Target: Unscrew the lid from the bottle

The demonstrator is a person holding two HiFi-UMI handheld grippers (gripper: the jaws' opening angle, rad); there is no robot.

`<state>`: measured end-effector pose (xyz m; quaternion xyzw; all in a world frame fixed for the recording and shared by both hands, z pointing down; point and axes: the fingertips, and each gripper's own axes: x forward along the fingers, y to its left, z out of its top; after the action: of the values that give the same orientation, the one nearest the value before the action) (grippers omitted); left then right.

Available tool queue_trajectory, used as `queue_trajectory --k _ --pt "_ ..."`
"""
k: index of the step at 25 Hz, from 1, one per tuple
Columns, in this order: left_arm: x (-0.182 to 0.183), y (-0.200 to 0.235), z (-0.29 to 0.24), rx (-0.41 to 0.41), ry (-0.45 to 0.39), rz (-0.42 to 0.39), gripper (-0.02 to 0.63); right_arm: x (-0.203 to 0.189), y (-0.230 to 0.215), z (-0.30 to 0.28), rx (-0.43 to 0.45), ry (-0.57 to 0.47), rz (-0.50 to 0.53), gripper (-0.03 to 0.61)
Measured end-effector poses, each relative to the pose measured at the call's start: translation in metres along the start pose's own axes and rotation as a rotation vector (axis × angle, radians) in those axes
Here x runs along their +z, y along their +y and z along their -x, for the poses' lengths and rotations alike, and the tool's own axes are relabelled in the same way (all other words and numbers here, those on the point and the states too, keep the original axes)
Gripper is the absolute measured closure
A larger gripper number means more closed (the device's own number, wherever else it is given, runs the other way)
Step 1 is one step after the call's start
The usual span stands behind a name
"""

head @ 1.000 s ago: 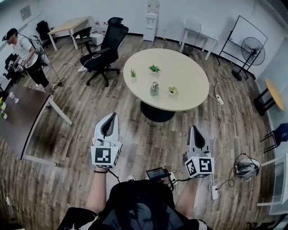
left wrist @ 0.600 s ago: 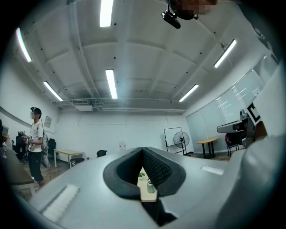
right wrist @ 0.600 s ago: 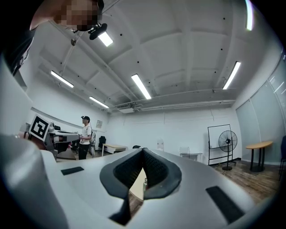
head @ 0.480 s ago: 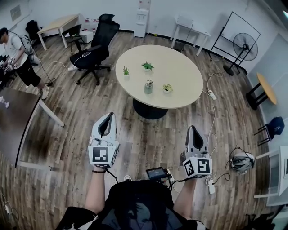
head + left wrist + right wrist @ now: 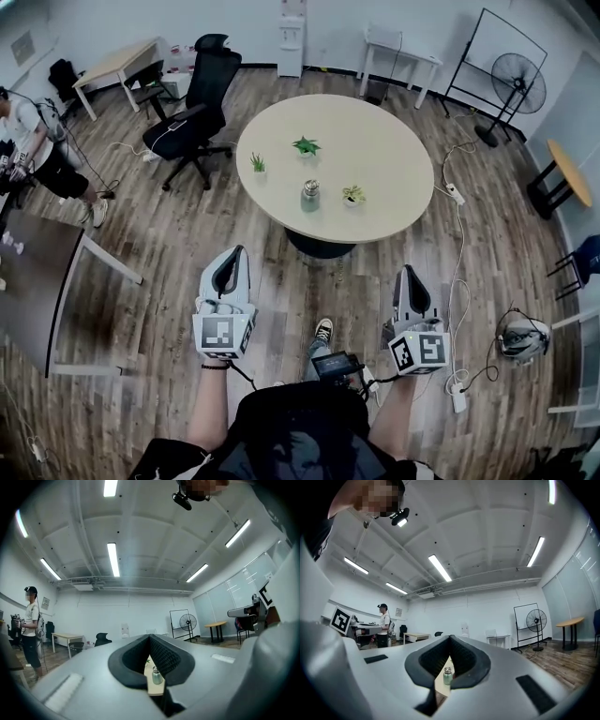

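Jaws of left gripper [image 5: 233, 253] and right gripper [image 5: 406, 273] were closed, empty. The small grey metal bottle [image 5: 310, 195] had drawn slightly nearer, yet remained far beyond reach.

Round table [image 5: 375, 150] — bottle [image 5: 310, 195], three plants [image 5: 305, 145]

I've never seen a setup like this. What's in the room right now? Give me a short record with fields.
Bottle: upright on round table, lid on
Also on table: three small plants
Left gripper: fingers shut, empty, short of the table
Right gripper: fingers shut, empty, short of the table
Nearby: office chair; person at far left
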<state>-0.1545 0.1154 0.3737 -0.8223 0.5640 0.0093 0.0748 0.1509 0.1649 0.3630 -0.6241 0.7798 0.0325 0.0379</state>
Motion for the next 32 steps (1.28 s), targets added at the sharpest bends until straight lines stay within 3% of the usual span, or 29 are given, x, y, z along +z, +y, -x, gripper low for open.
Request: queue_trajectory --k 8,12,20,29,30,32 --pt "-0.007 -0.007 -0.142 0.042 0.01 -0.024 0.612 -0.025 -0.071 -0.138 0.09 0.034 0.016 0.574" --pt "-0.002 -0.013 -0.196 0.052 0.007 -0.033 0.612 -0.023 -0.108 -0.19 0.112 0.027 -0.028 0.574" --pt "0.005 -0.015 -0.248 0.053 -0.015 -0.074 0.612 -0.034 -0.128 -0.248 0.14 0.043 -0.078 0.574" --pt "-0.001 0.0 -0.286 0.031 -0.062 -0.026 0.611 -0.026 -0.127 -0.273 0.136 0.052 -0.051 0.574" --pt "-0.003 0.0 -0.29 0.019 -0.063 -0.022 0.601 -0.025 -0.128 -0.276 0.132 0.051 -0.049 0.574" --pt "-0.007 -0.003 -0.296 -0.016 -0.068 -0.015 0.48 -0.025 -0.127 -0.279 0.129 0.052 -0.045 0.574"
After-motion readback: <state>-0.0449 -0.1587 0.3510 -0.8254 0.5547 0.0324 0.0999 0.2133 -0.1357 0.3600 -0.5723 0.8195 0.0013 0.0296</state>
